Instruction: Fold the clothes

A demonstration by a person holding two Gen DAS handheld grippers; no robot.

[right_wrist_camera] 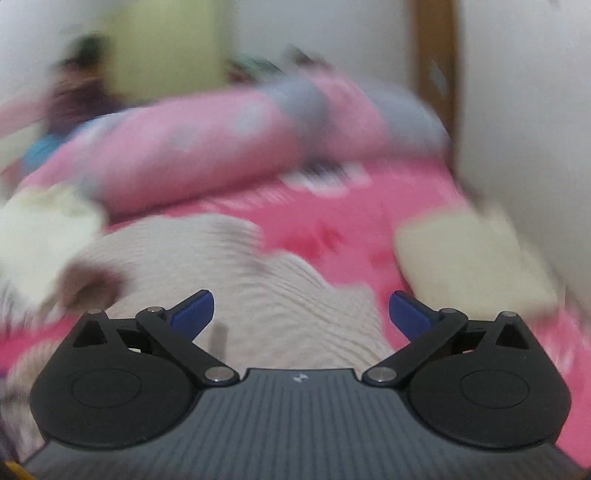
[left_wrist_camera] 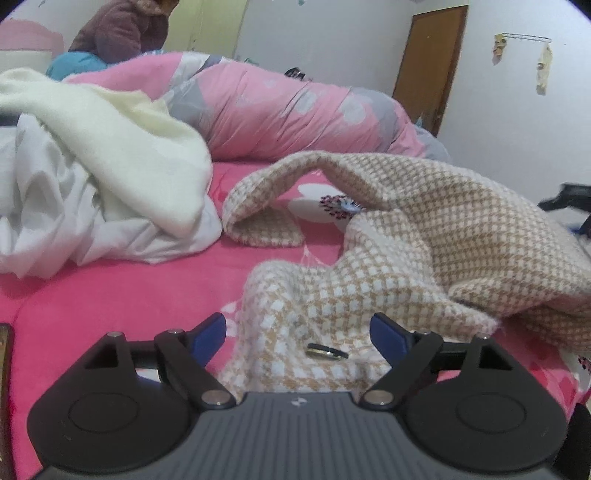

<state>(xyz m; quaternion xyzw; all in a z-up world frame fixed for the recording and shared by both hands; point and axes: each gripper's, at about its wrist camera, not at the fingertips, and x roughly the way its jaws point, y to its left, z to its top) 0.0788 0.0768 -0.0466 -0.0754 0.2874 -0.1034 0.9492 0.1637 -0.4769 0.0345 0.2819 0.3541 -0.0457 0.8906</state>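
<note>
A beige-and-white houndstooth garment [left_wrist_camera: 424, 236] lies crumpled on the pink bed sheet [left_wrist_camera: 110, 295], with one sleeve arched toward the back. My left gripper [left_wrist_camera: 297, 332] is open just above its near edge, where a dark button [left_wrist_camera: 327, 351] shows between the blue fingertips. In the blurred right wrist view the same garment [right_wrist_camera: 236, 280] lies under my right gripper [right_wrist_camera: 301, 314], which is open with nothing between its fingers. A folded cream cloth [right_wrist_camera: 476, 258] rests on the bed to the right.
A heap of white and cream clothes [left_wrist_camera: 103, 177] sits at the left. A rolled pink and grey quilt [left_wrist_camera: 288, 110] lies across the back of the bed. A person in a brown fleece [left_wrist_camera: 122, 29] sits at the far left. A brown door [left_wrist_camera: 432, 62] stands behind.
</note>
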